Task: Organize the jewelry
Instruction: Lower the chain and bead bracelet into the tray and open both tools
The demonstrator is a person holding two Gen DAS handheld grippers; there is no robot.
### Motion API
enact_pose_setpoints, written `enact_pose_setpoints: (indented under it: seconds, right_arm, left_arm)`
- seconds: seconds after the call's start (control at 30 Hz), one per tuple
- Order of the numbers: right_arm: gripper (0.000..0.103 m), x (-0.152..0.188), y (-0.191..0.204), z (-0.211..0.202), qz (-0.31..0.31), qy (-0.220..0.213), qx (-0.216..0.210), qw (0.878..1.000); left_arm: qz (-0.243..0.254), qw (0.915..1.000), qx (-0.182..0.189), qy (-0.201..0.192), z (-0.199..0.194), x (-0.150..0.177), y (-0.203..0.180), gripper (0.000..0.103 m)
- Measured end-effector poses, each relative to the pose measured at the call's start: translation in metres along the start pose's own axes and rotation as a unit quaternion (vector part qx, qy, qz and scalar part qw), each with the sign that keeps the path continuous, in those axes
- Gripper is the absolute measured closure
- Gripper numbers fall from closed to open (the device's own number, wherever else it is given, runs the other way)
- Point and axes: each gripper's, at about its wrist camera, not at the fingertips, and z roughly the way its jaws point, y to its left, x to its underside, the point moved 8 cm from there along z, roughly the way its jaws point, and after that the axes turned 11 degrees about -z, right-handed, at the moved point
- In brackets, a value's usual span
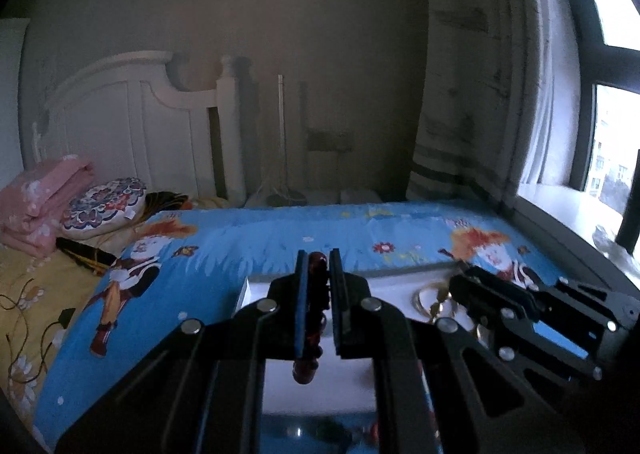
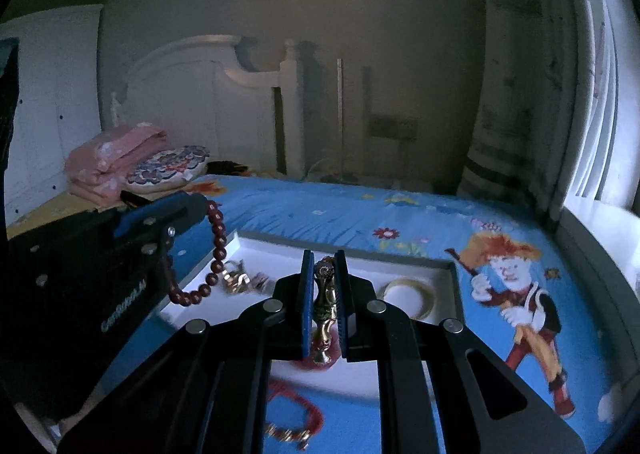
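Observation:
A shallow white tray lies on the blue cartoon bedsheet. My left gripper is shut on a dark red bead bracelet, which hangs in a loop over the tray's left side in the right wrist view. My right gripper is shut on a gold ornate pendant piece above the tray's front. A gold bangle and a small gold jewelry cluster lie in the tray. A red cord bracelet lies on the sheet in front of the tray.
Folded pink blanket and a round patterned cushion lie at the bed's head by the white headboard. A curtain and a window sill are to the right. Blue sheet stretches beyond the tray.

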Motion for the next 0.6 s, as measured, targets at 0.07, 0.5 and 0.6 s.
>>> enact_pose_setpoints:
  seconds: [0.07, 0.5, 0.6]
  right_arm:
    - [0.092, -0.004, -0.006, 0.009, -0.002, 0.003, 0.001, 1.000]
    - [0.092, -0.006, -0.029, 0.068, -0.001, 0.047, 0.018, 0.999]
    - [0.091, 0.001, -0.031, 0.077, 0.012, 0.062, 0.012, 0.998]
  left_arm:
    - [-0.001, 1.0000, -0.002, 0.000, 0.010, -0.007, -0.002, 0.093]
    - [-0.011, 0.9990, -0.033, 0.028, 0.080, -0.006, 0.002, 0.093]
    - [-0.014, 0.9982, -0.035, 0.046, 0.092, 0.006, 0.008, 0.092]
